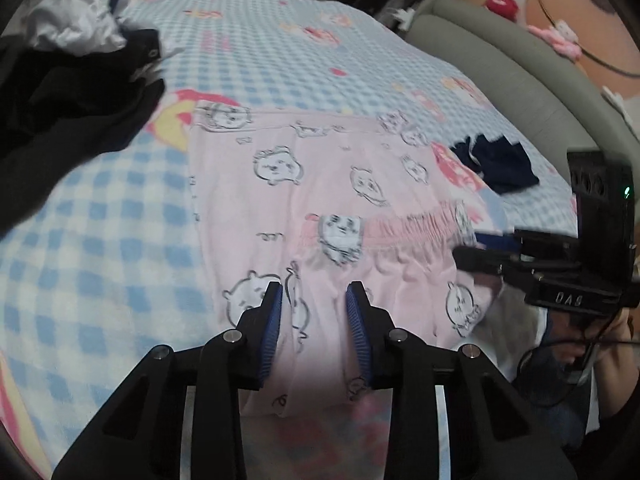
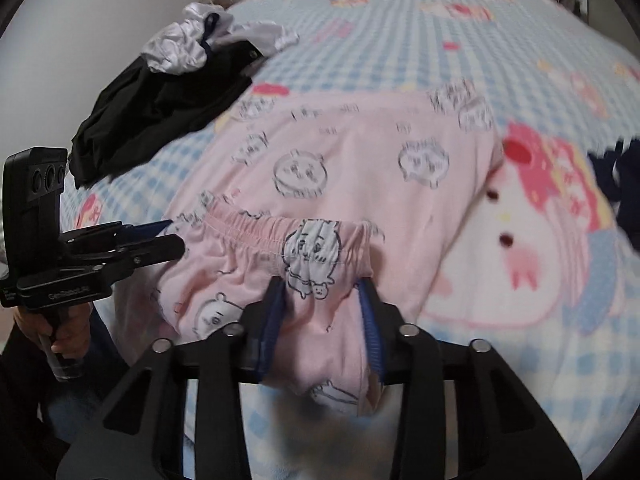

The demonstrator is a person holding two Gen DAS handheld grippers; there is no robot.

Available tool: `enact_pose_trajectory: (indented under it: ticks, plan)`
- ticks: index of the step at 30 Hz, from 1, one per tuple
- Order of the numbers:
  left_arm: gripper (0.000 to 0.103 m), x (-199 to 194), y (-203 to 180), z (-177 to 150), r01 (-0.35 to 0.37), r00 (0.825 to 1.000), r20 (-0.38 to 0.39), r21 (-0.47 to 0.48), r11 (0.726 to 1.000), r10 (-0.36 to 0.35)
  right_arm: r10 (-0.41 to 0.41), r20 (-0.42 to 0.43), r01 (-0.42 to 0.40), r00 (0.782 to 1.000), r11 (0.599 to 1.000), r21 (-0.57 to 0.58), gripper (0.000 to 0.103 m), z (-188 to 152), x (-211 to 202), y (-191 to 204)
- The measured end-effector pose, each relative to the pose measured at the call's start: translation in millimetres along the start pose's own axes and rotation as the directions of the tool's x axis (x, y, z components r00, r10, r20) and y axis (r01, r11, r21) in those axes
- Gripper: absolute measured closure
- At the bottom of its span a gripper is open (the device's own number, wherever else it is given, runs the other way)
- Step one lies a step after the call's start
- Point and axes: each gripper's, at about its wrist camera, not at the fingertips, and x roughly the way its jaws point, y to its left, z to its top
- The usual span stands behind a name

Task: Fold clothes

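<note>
Left view, claw: our left gripper (image 1: 315, 294) stands over the near part of the pants (image 1: 320, 184). Its blue pads (image 1: 275, 320) have a gap, and pink cloth runs between them. We cannot tell whether they press on it.
Left view, pants: they lie on the checked blanket (image 1: 100, 240), in the middle of the bed. The waistband (image 1: 400, 226) is turned over onto the legs, so we judge that one fold is being made.
Left view, axis: the long axis goes from near to far. The far edge is straight and flat.
Left view, other claw: our right gripper (image 1: 472, 252) comes in from the right, at the end of the waistband. We think each claw takes one side so that the fold stays even.
Left view, rest: dark clothes (image 1: 60, 112) with a white garment (image 1: 80, 20) on top lie far left. A navy item (image 1: 496, 164) lies to the right, well apart.

Right view, claw: the right gripper (image 2: 323, 284) has the cloth bunched between its pads (image 2: 370, 320), just below the waistband (image 2: 280, 228). The side of the bunch touches the pad, so we read it as gripping.
Right view, pants: the waistband runs left to right, and the legs point to the far side.
Right view, other claw: the left gripper (image 2: 168, 236) reaches the left end of the waistband, and a hand (image 2: 52, 328) holds its handle.
</note>
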Motion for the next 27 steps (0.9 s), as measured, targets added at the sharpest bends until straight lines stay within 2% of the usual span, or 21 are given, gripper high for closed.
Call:
enact_pose_trajectory:
  ticks: [3,4,5,6,9,14,16,20,21,23,25,27]
  plan:
    - [0.070,6,0,-2,0.025,0.999,-0.029,0.003,1.000,-0.025,0.005,0.013,-0.005,1.000,1.000,-0.020,0.064,1,-1,5]
    - [0.075,10,0,-2,0.016,0.999,-0.039,0.002,1.000,-0.016,0.013,-0.002,-0.013,1.000,1.000,-0.009,0.063,1,4,3]
    - [0.094,10,-2,-2,0.003,0.999,-0.032,0.006,1.000,-0.003,0.015,-0.023,-0.015,1.000,1.000,0.003,0.064,0,10,1]
    - [0.095,9,-4,-1,-0.008,1.000,-0.025,0.010,1.000,0.009,0.014,-0.031,-0.014,0.999,1.000,0.010,0.070,0,12,0]
    - [0.095,-14,-18,12,-0.009,0.999,0.038,0.048,0.999,0.007,0.007,-0.008,-0.007,1.000,1.000,0.011,0.086,2,5,1]
    - [0.095,-38,-26,53,-0.015,0.994,0.111,0.101,0.995,0.004,0.036,0.067,-0.037,0.997,0.999,0.023,0.090,27,-18,-2]
    - [0.095,-31,-16,71,-0.030,0.993,0.115,0.087,0.996,0.020,0.035,0.092,-0.038,0.995,0.999,0.027,0.090,48,-19,-7]
    - [0.095,-6,12,92,0.001,0.991,0.133,-0.061,0.998,0.007,0.011,0.121,-0.012,0.993,1.000,0.009,0.090,91,-6,-13]
    - [0.095,3,15,94,-0.014,0.991,0.129,-0.071,0.997,0.023,0.003,0.119,-0.005,0.993,1.000,0.011,0.089,98,0,-16]
    - [0.095,20,23,98,-0.037,0.992,0.116,-0.090,0.995,0.047,0.001,0.102,-0.004,0.995,0.999,0.037,0.089,107,17,-24]
    - [0.095,36,33,107,-0.029,0.993,0.107,-0.107,0.994,0.041,0.004,0.084,-0.009,0.996,0.998,0.055,0.089,113,33,-32]
    - [0.091,52,43,116,-0.034,0.996,0.078,-0.126,0.991,0.044,-0.009,0.077,0.005,0.997,0.998,0.059,0.089,120,47,-37]
